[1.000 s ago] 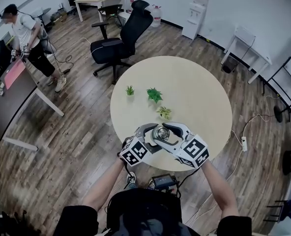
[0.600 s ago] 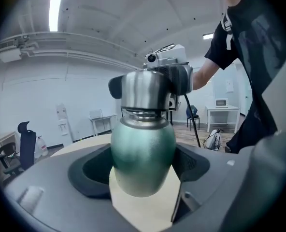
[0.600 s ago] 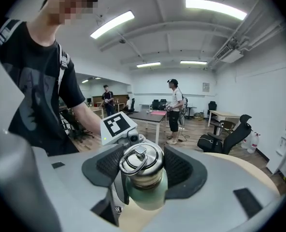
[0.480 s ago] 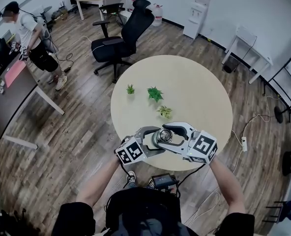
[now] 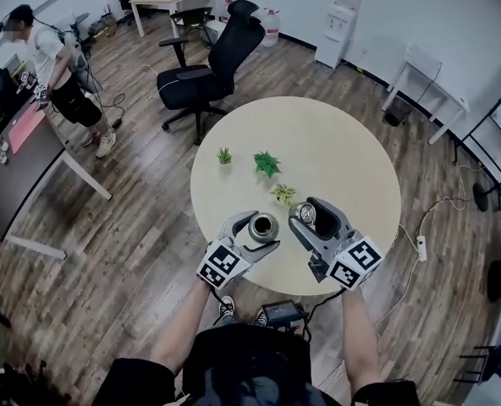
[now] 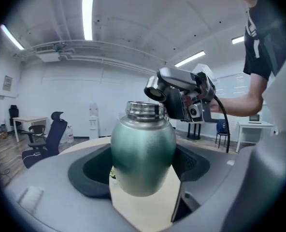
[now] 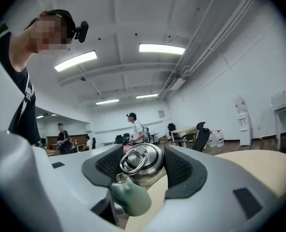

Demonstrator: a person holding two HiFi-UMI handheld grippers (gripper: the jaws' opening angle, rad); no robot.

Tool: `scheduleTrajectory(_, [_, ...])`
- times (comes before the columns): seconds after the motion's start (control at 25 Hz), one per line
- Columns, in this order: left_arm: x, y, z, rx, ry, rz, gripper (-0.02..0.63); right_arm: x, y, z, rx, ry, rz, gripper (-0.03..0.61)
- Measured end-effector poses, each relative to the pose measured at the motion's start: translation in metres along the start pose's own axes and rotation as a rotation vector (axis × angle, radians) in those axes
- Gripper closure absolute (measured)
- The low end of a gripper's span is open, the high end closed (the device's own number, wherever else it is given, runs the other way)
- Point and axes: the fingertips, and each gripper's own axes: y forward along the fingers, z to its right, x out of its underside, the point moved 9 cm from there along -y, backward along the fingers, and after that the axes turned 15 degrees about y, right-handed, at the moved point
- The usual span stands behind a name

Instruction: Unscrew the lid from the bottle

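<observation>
Lid is off the bottle, as the task wants; we see the bare threaded neck, open at the top. The lid is clamped in the right gripper, ring end toward its camera. The bottle stands upright, long axis vertical, clamped round its body in the left gripper. The lid lies just right of the mouth, apart from it, with both over the near edge of the bench. We judge any lid move is the right gripper's.

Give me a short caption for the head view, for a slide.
Left gripper holds the open green bottle; right gripper holds its steel lid, over a round table.
</observation>
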Motion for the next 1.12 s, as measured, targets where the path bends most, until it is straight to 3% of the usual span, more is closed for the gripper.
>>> scheduleTrajectory(0.28, [-0.003, -0.025, -0.023, -0.212, -0.068, -0.011, 0.244, 0.016, -0.021, 0.016, 0.185, 0.025, 0.130, 0.314])
scheduleTrajectory(0.52, [-0.007, -0.047, -0.040, -0.352, -0.097, -0.046, 0.244, 0.030, -0.029, 0.016, 0.291, 0.004, 0.156, 0.314])
scheduleTrajectory(0.72, [-0.008, -0.053, -0.045, -0.411, -0.103, -0.046, 0.244, 0.039, -0.027, 0.013, 0.335, -0.029, 0.141, 0.314])
scheduleTrajectory(1.12, [-0.020, -0.058, -0.047, -0.436, -0.087, -0.015, 0.243, 0.045, -0.029, 0.010, 0.368, -0.044, 0.133, 0.314])
